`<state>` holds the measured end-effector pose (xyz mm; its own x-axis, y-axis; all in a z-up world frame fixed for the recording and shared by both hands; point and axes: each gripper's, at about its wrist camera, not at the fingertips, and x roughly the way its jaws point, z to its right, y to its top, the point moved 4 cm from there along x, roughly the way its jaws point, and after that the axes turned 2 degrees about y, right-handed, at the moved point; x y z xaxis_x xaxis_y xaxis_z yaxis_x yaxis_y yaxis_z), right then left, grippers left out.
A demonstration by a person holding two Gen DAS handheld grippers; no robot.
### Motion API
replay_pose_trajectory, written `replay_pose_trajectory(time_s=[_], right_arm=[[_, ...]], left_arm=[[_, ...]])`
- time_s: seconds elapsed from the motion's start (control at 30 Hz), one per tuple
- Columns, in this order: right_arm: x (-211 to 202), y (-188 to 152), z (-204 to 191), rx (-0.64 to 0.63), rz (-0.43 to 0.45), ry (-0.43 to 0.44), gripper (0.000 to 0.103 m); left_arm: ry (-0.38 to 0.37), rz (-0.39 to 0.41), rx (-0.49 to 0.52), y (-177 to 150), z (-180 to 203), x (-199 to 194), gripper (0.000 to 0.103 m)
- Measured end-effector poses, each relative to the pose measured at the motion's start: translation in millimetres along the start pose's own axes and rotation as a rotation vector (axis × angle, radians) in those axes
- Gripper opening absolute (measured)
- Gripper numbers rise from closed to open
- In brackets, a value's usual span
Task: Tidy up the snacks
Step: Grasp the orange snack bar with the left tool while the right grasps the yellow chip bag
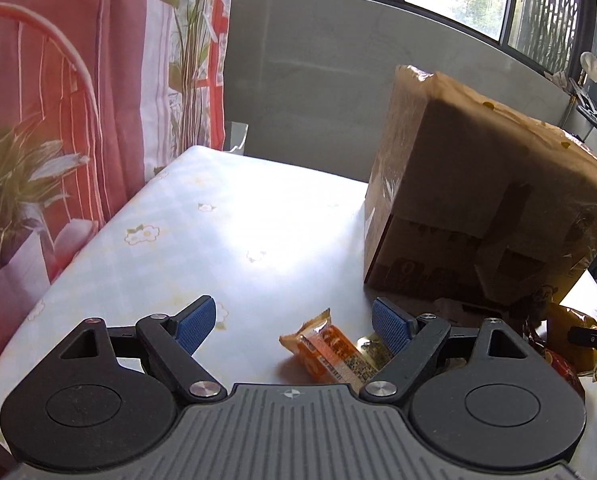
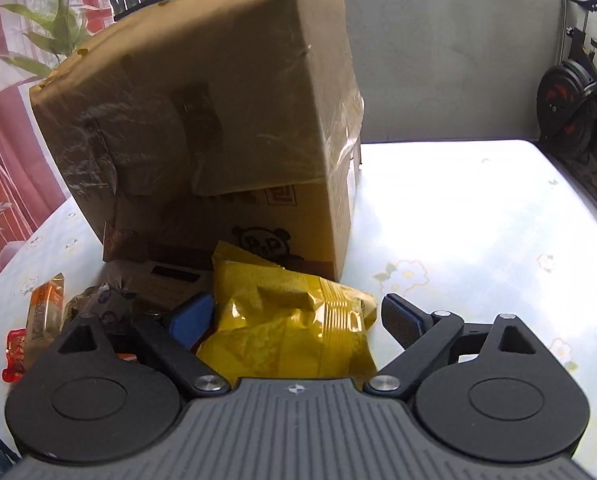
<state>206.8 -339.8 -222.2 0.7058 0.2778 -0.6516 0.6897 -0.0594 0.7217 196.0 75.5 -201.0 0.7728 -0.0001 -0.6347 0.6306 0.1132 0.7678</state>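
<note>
A taped cardboard box (image 1: 474, 200) stands on the table; it also fills the right wrist view (image 2: 218, 128). My left gripper (image 1: 294, 324) is open, with an orange snack packet (image 1: 330, 350) lying on the table between its fingers. A greenish wrapped snack (image 1: 372, 348) lies by the right finger. My right gripper (image 2: 298, 316) is open around a crinkled yellow snack bag (image 2: 294, 324), which lies in front of the box. The same orange packet (image 2: 44, 308), a grey-green wrapped snack (image 2: 102, 300) and a red candy (image 2: 14, 354) lie at the left in the right wrist view.
The table has a pale flowered cloth (image 1: 146, 236). A red patterned curtain (image 1: 58, 120) hangs at the left. A grey wall (image 1: 318, 80) with windows stands behind. Exercise equipment (image 2: 570, 104) stands past the table's right edge. More snacks (image 1: 562, 344) lie at the right.
</note>
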Motion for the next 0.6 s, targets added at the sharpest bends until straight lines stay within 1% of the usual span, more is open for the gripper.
replay_pose_trajectory(time_s=[0.07,0.1,0.17,0.27,0.37,0.5,0.6], right_arm=[[4,-4,-2,0.011,-0.028,0.004,0.092],[5,-5,-4,0.009,-0.03,0.008,0.09],[3,-7,-6,0.005,-0.019,0.011,0.088],[-2,-8,-5,0.021,-0.005,0.033,0.082],[-10,-4,-8,0.019,0.024,0.045,0.081],[-17,-1,-11,0.018,0.048,0.053,0.081],[-21,-1,-14,0.008,0.057,0.054,0.081]], left_arm=[[-0.008,-0.025,-0.012,-5,0,6,0.087],[-0.019,-0.037,-0.014,-8,2,9,0.087],[-0.038,-0.058,-0.01,-13,8,13,0.087],[-0.053,-0.097,0.01,-23,21,22,0.087],[-0.06,-0.13,0.013,-31,29,33,0.086],[-0.025,-0.17,0.027,-38,36,48,0.082],[-0.019,-0.189,0.024,-43,38,56,0.079]])
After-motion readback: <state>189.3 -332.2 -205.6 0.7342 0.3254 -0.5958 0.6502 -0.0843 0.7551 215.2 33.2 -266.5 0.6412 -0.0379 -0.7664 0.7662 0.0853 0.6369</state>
